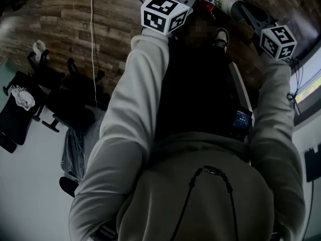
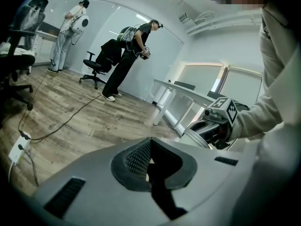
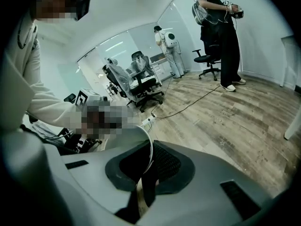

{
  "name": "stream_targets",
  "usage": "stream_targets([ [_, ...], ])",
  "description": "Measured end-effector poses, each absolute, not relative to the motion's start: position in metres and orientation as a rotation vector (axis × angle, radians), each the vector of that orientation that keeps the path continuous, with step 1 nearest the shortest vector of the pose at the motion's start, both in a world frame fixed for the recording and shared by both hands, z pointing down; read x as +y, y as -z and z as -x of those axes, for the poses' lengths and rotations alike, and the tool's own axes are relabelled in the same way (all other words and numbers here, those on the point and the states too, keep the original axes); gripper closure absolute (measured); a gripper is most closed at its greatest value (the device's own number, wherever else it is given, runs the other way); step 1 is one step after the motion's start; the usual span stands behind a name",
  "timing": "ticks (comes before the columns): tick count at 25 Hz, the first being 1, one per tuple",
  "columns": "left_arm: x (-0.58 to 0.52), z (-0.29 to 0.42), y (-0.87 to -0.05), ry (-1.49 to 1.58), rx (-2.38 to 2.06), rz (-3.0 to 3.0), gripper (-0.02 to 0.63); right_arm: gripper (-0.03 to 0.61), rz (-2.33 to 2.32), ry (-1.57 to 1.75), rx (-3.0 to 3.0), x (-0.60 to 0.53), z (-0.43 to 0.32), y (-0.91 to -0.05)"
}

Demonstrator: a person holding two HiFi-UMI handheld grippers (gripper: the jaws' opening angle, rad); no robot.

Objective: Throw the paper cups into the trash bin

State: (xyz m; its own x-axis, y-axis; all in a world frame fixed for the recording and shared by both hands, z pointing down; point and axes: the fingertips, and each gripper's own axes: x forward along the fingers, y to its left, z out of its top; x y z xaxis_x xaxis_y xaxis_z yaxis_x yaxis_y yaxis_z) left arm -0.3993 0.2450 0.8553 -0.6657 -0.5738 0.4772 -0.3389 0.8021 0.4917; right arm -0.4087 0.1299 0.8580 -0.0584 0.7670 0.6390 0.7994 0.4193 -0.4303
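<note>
**Where is the paper cup (image 1: 226, 3)?**
At the tip of the right gripper (image 3: 151, 160), out over a wooden floor (image 3: 235, 121). Its thin white rim runs between the two jaws, with one pad inside the cup and one outside.

**So that gripper grips it?**
Yes. The jaws are nearly together, pinching the cup's wall. The left gripper (image 2: 149, 147) has its jaws closed together, empty.

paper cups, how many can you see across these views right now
1. A white paper cup sits in the right gripper, its rim pinched between the jaws. The left gripper shows none. More may lie out of view.
</note>
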Motion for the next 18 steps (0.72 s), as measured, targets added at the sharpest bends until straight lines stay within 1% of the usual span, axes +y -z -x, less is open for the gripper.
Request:
stream_targets([
  [4,0.222,0.394,-0.869,0.503,-2.322,-0.725,0.618,0.537,1.334,0.11,-1.765,0.121,0.395,-0.883],
  [11,0.217,0.385,-0.896,0.461,-2.302,-0.729,0.618,0.538,1.329,0.263,-1.699,0.113,0.378,-0.942],
  [15,0.215,0.38,-0.899,0.467,-2.301,-0.714,0.618,0.537,1.341,0.245,-1.668,0.112,0.367,-0.942],
  [18,0.212,0.38,-0.899,0.496,-2.286,-0.735,0.618,0.535,1.304,0.19,-1.598,0.111,0.356,-0.958],
])
